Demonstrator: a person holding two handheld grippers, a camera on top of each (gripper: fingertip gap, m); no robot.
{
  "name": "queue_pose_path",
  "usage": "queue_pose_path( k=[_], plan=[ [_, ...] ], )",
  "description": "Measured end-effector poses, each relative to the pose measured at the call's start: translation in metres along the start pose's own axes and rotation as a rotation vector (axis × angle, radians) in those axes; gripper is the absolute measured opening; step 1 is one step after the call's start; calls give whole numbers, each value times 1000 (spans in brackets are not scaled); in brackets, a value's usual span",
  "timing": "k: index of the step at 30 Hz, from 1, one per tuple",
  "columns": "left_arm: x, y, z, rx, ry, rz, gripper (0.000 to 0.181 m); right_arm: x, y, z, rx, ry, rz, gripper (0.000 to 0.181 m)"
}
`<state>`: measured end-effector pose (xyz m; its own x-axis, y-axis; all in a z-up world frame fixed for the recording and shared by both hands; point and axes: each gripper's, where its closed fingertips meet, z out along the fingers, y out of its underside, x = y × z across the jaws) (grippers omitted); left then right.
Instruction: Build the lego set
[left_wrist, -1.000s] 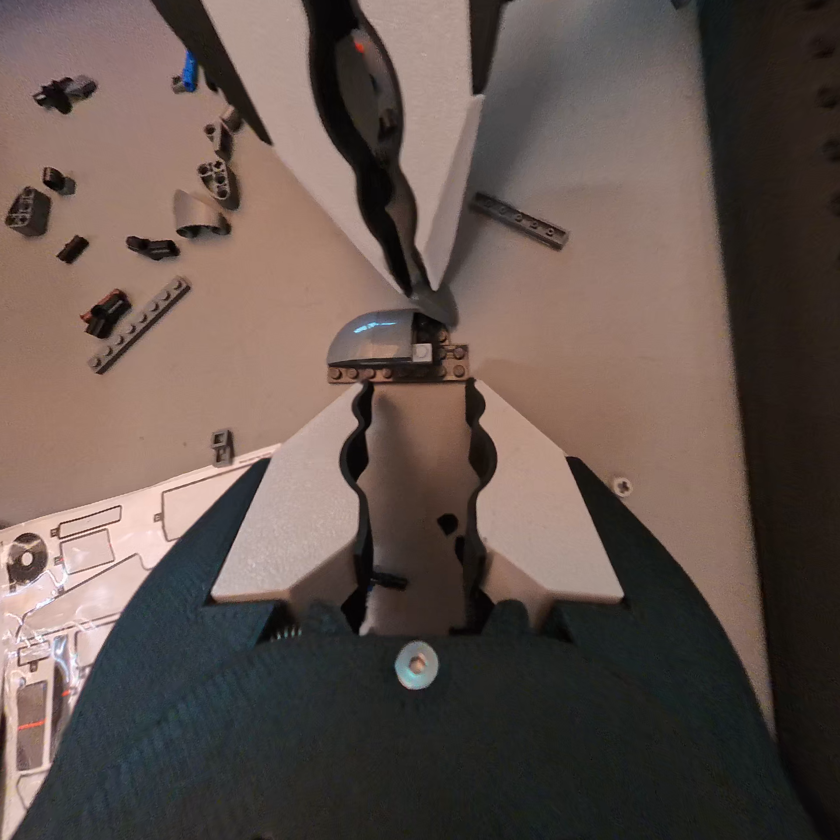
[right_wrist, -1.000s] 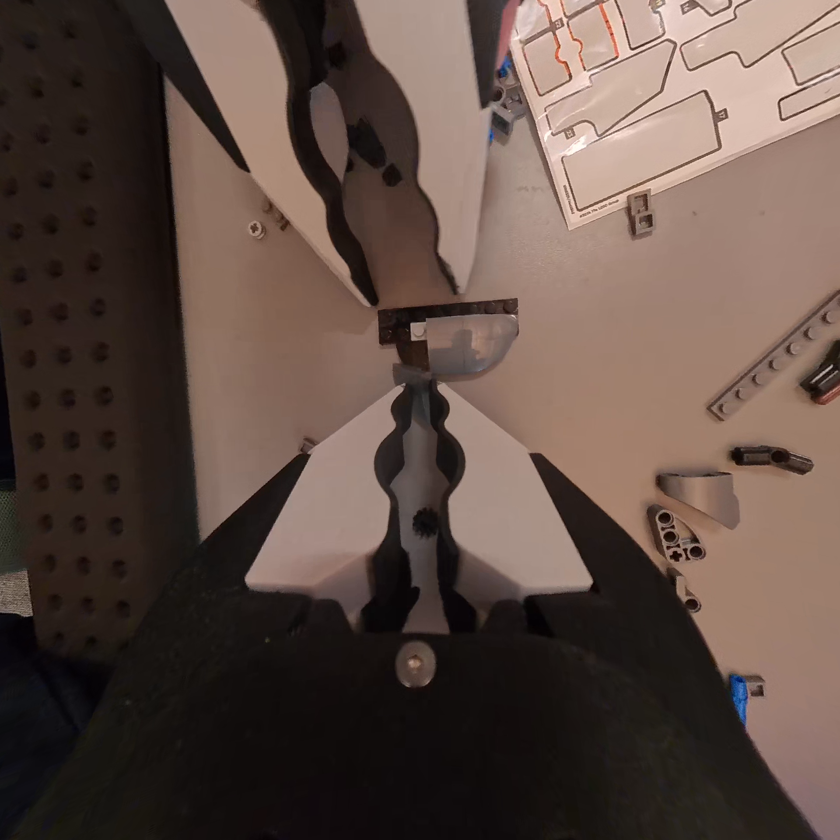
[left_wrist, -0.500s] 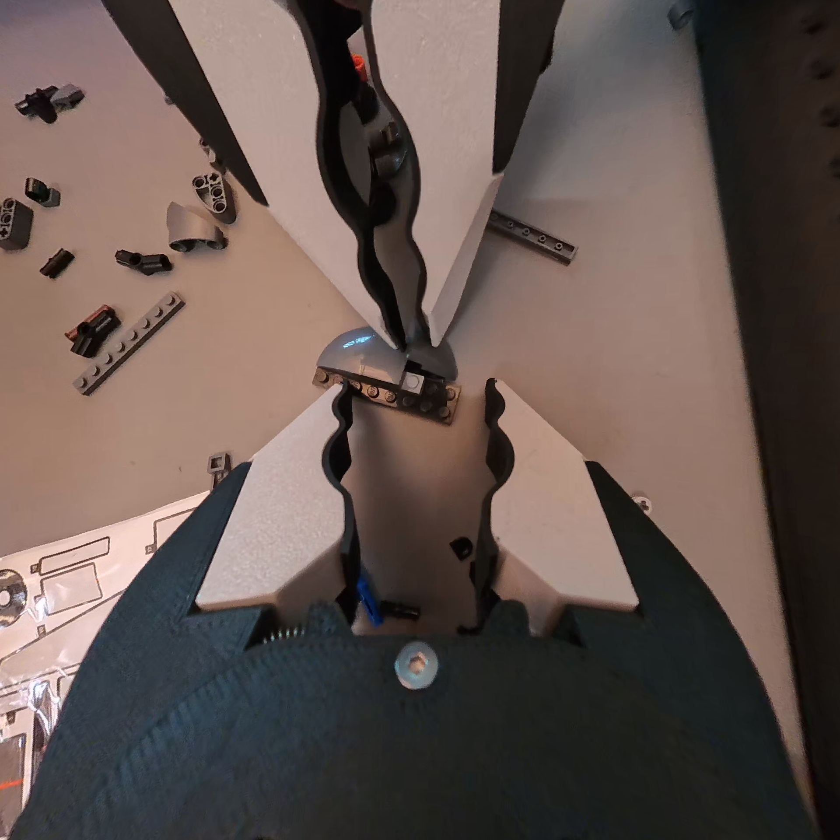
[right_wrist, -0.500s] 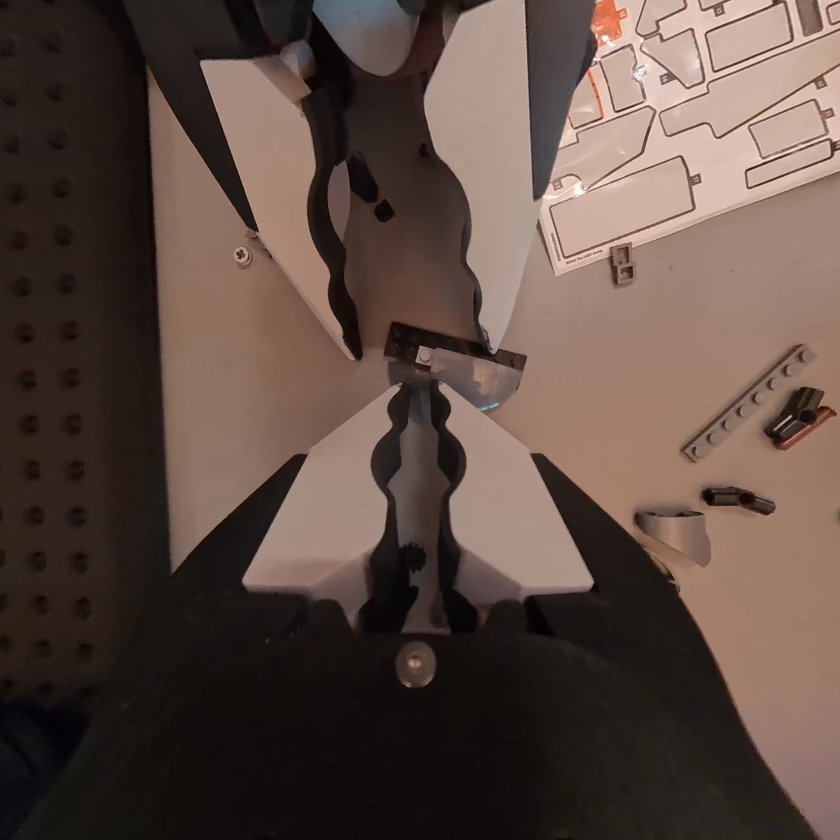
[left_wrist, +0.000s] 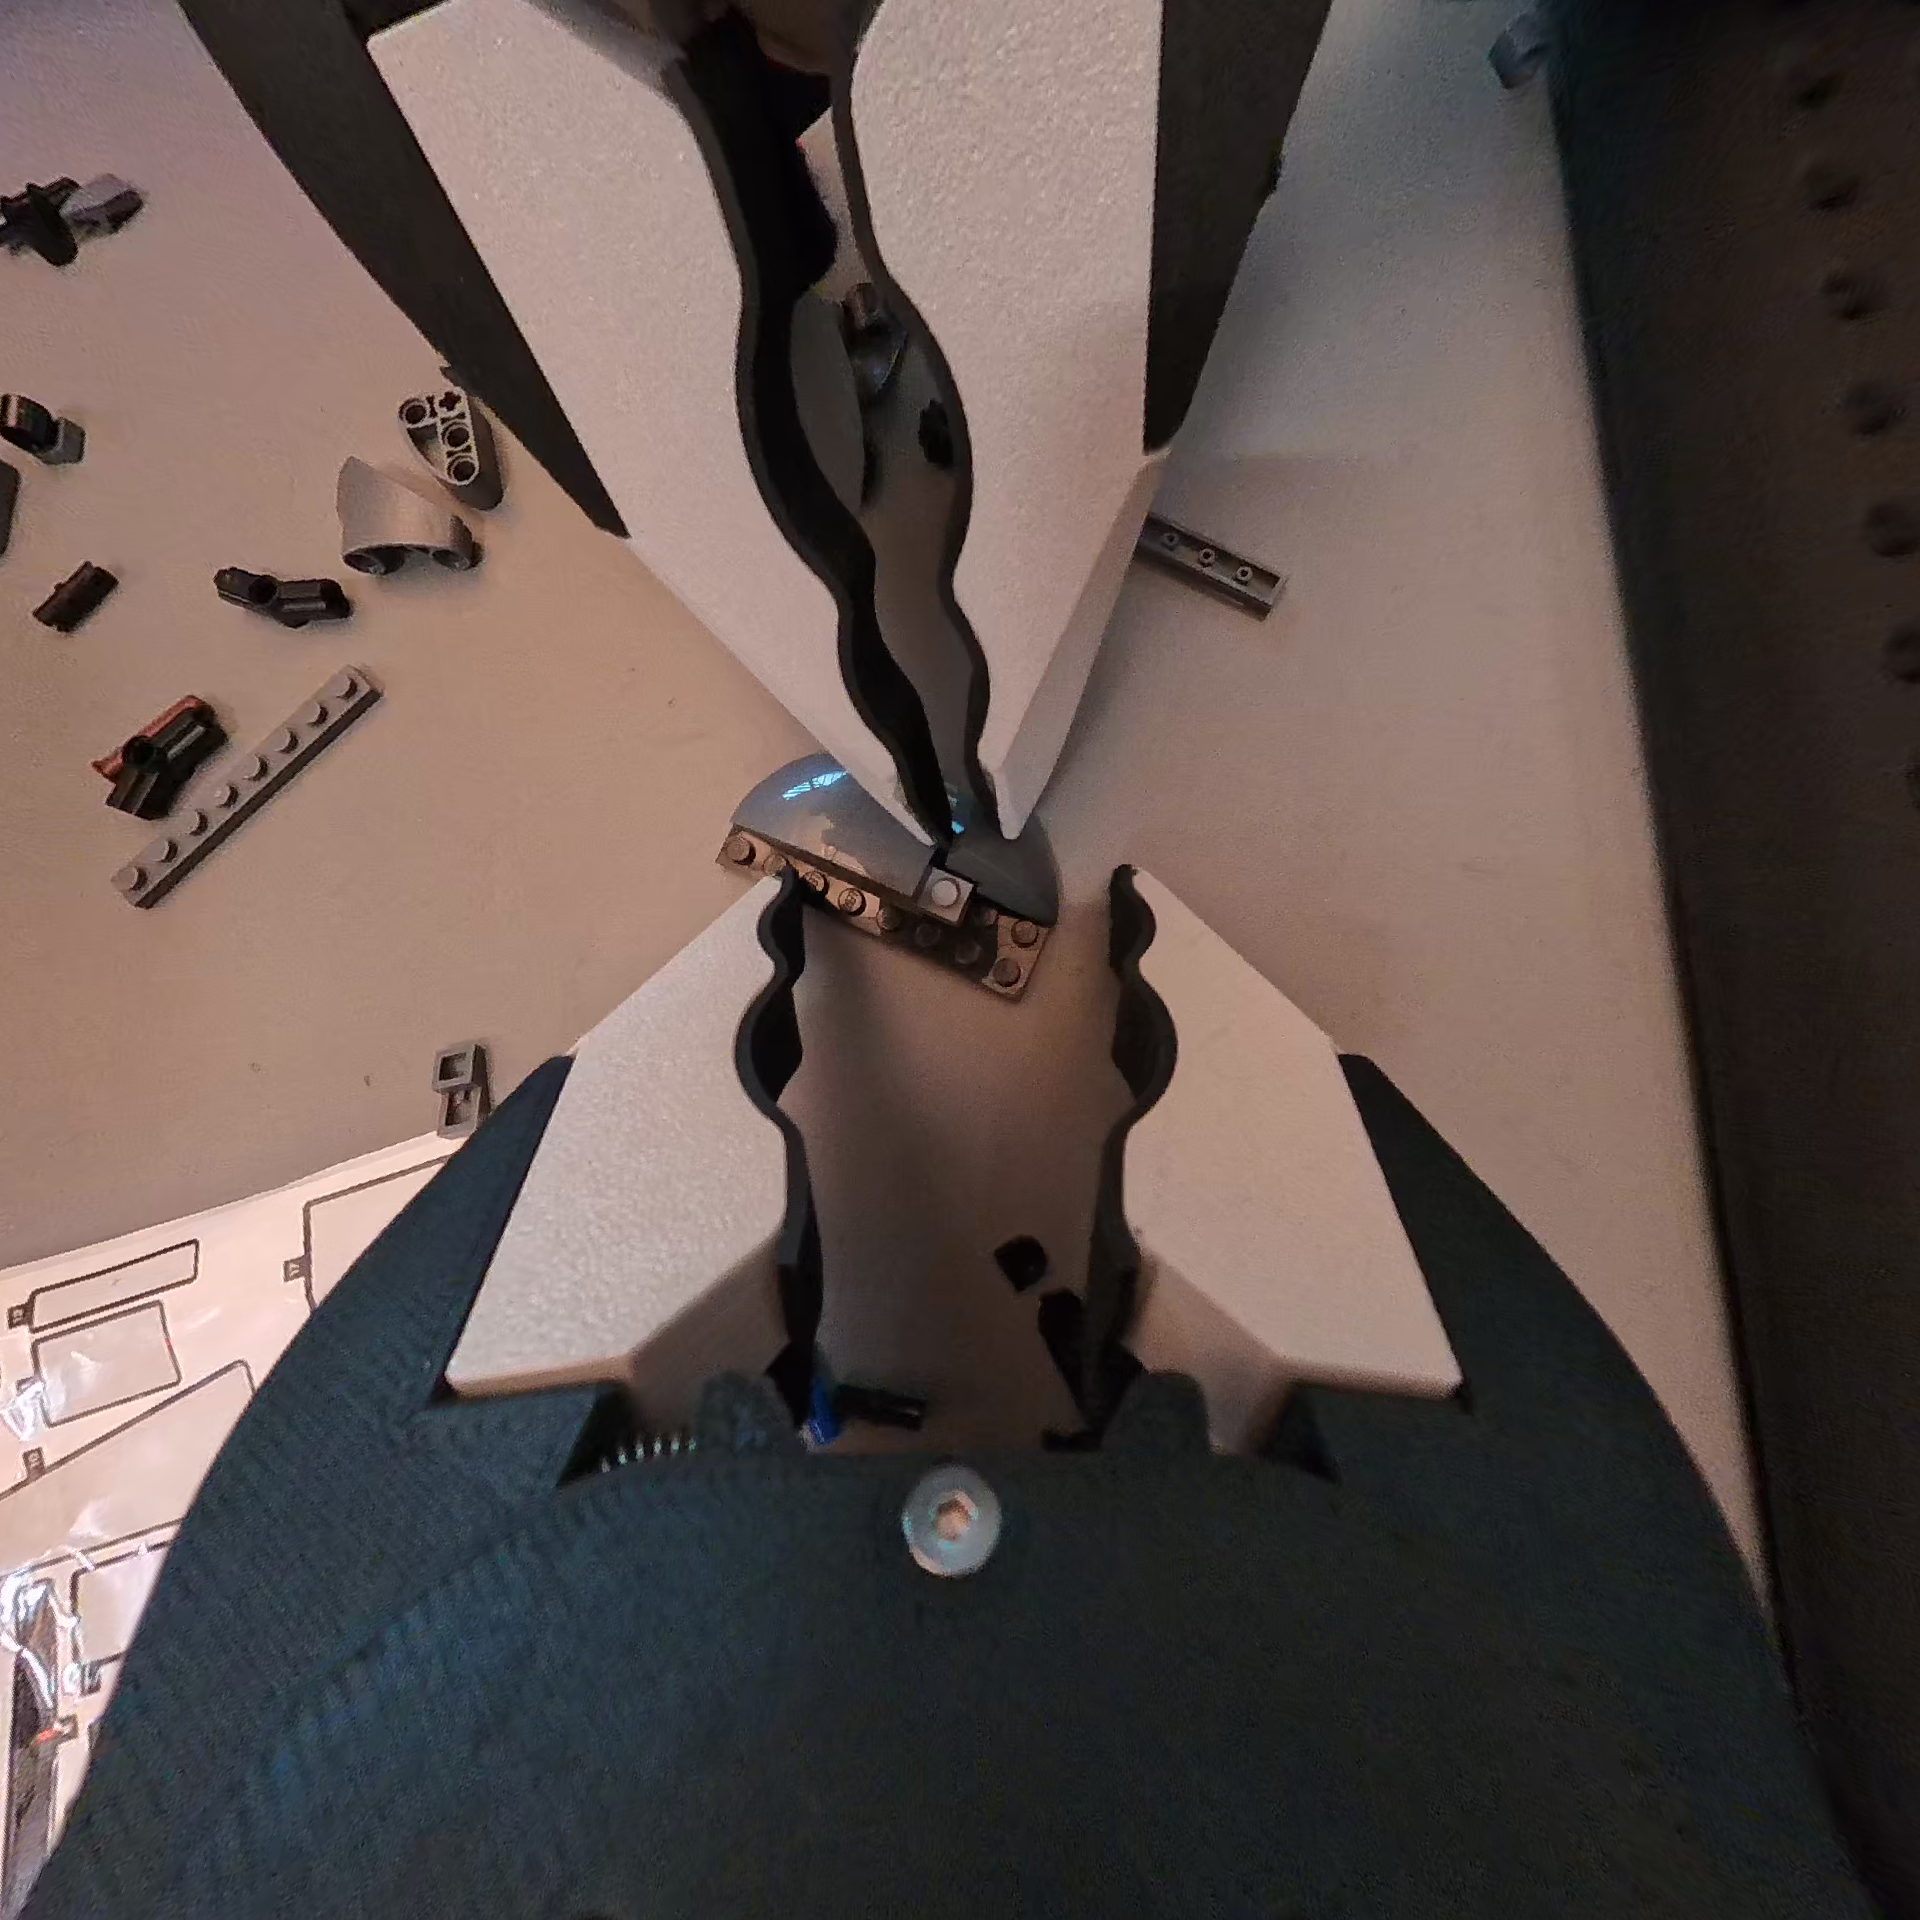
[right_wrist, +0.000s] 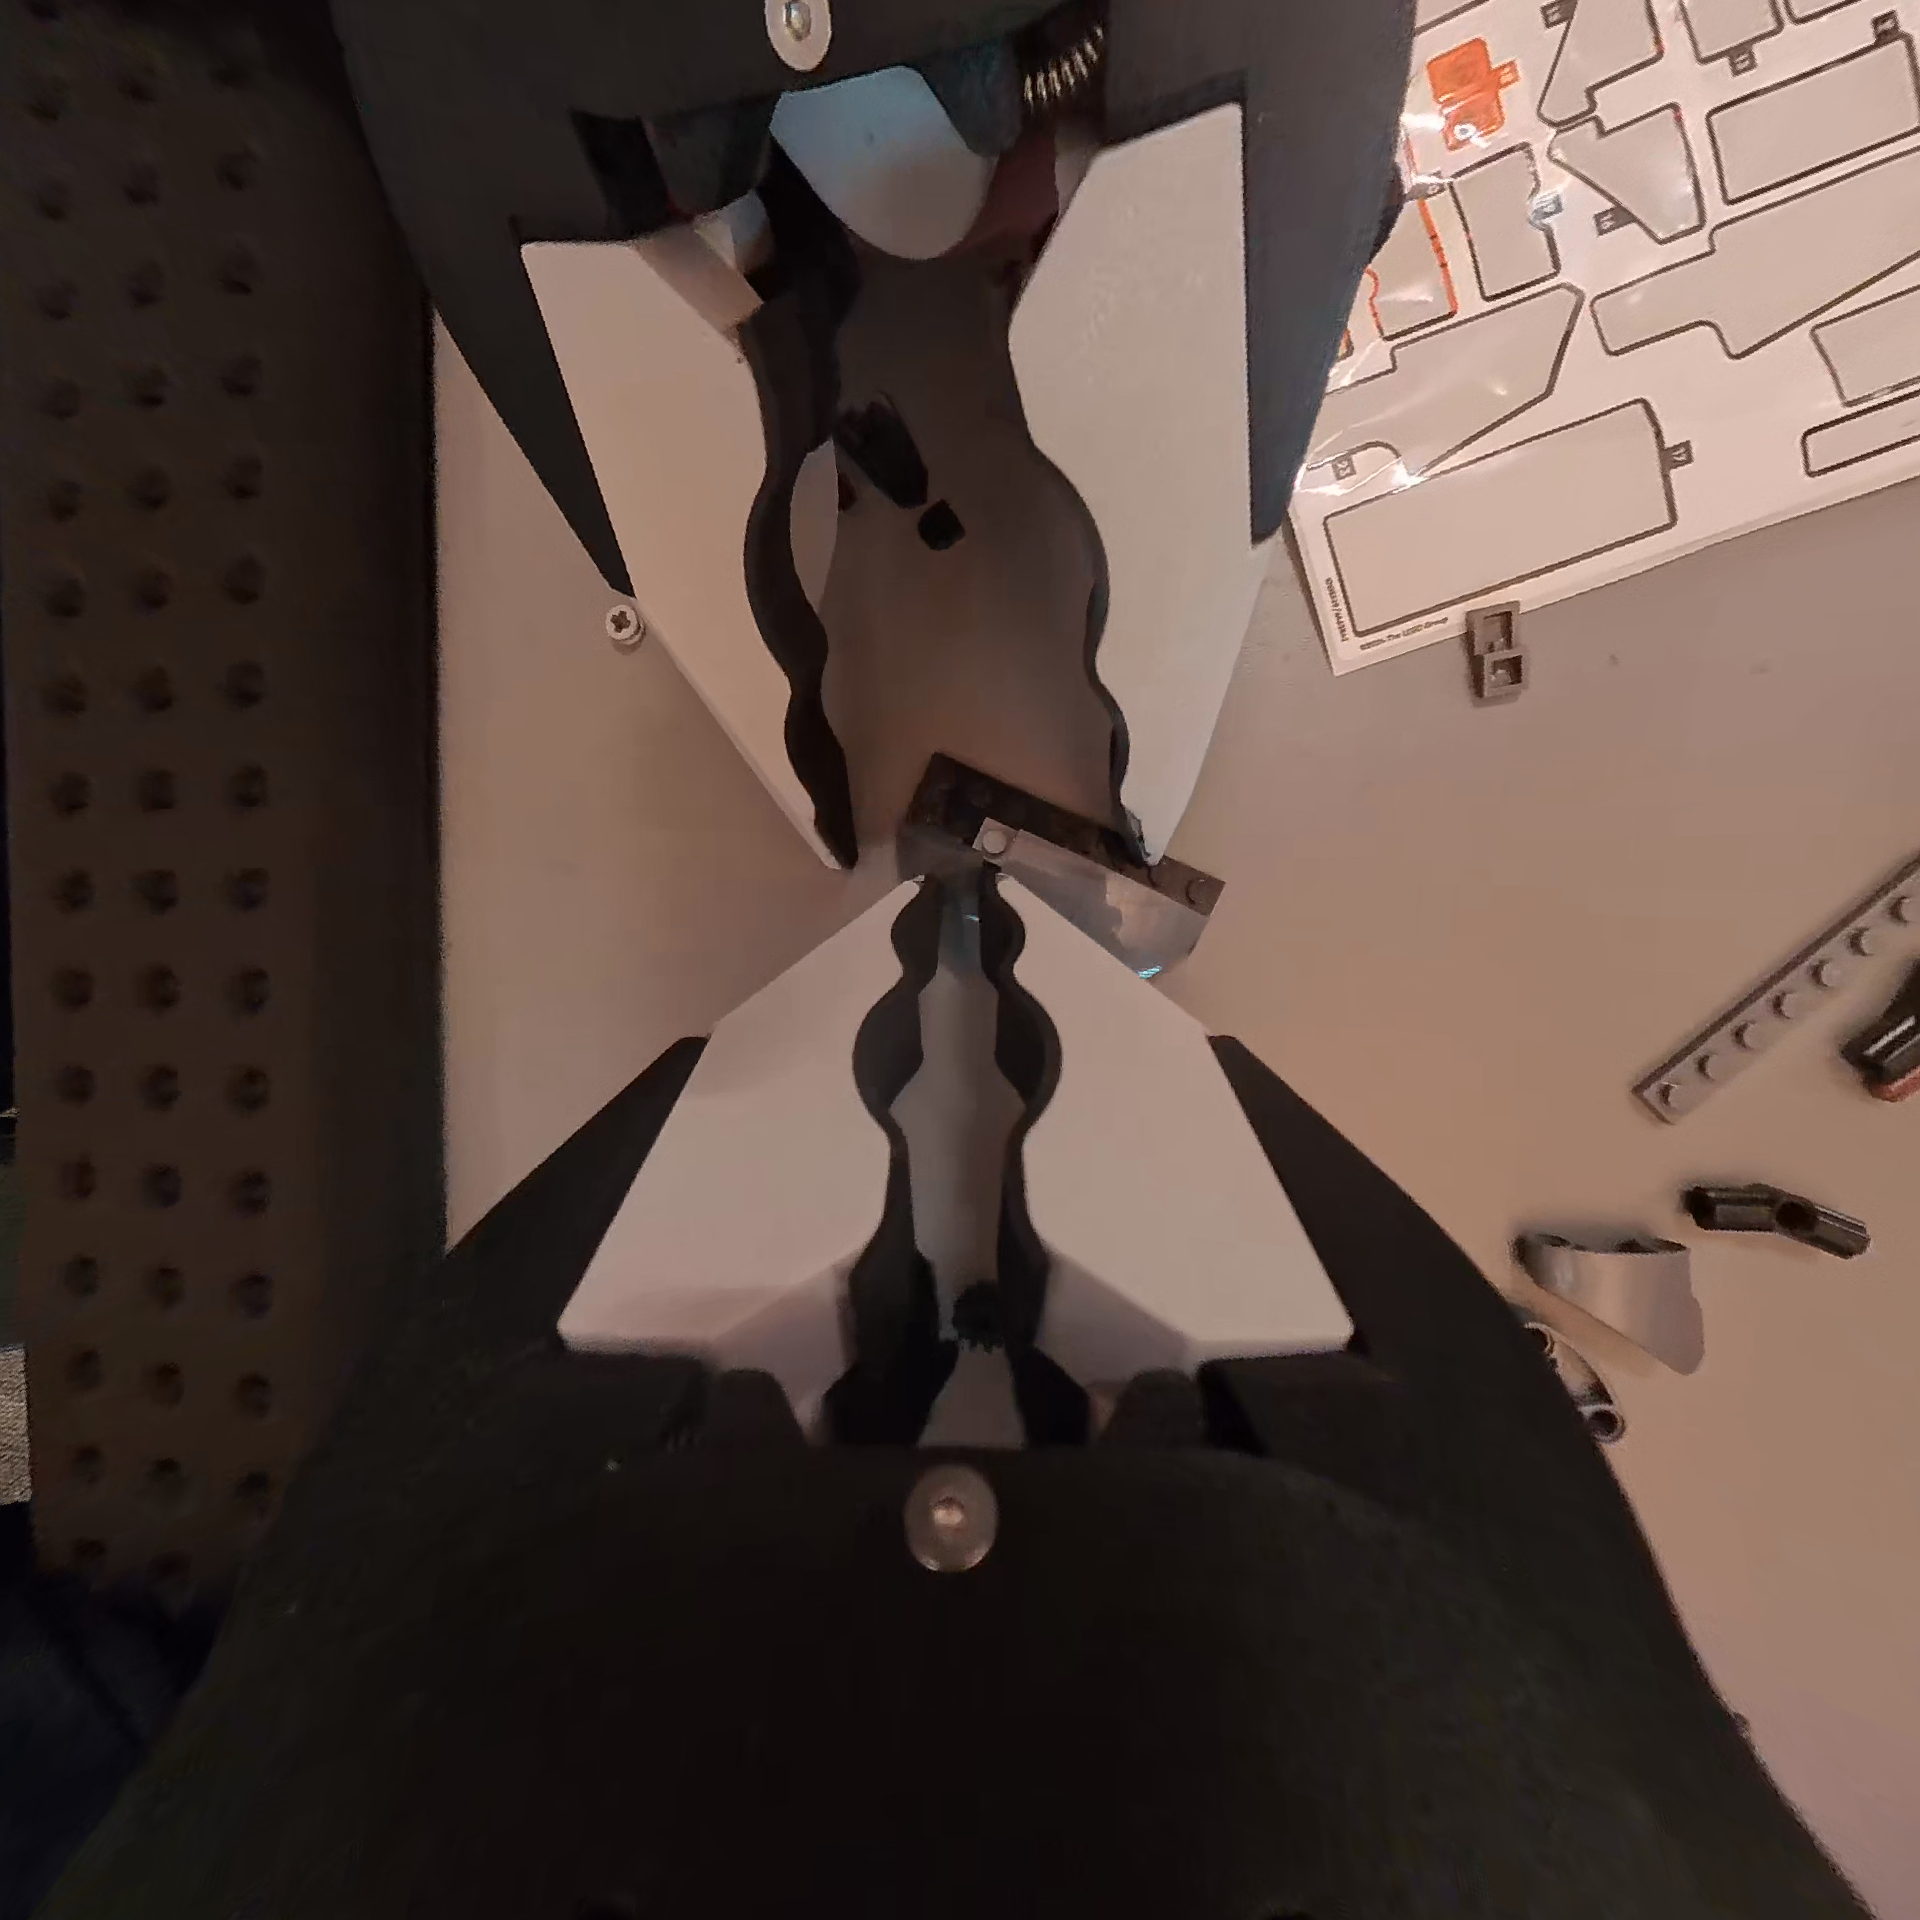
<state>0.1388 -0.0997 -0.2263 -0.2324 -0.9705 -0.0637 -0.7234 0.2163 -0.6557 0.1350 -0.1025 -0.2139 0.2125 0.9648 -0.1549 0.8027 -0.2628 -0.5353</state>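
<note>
The small assembly lies between both tongs, loose pieces leftward.

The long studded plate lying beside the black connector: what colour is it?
Grey plate; left wrist view.

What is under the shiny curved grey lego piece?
A dark studded plate lies under the curved grey piece; its studs stick out along one edge. A small light grey stud piece sits beside it. What joins them underneath is covered.
</note>
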Motion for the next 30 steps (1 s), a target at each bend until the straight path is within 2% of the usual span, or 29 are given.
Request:
queue_pose_path(
  k=[9,30],
  plan=[
    [1,-1,1,1,3,-11,60,4,-6,2,13,20,36,10],
    [-2,3,-3,-13,-17,-23,53,14,-4,1,7,75,31,9]
  ],
)
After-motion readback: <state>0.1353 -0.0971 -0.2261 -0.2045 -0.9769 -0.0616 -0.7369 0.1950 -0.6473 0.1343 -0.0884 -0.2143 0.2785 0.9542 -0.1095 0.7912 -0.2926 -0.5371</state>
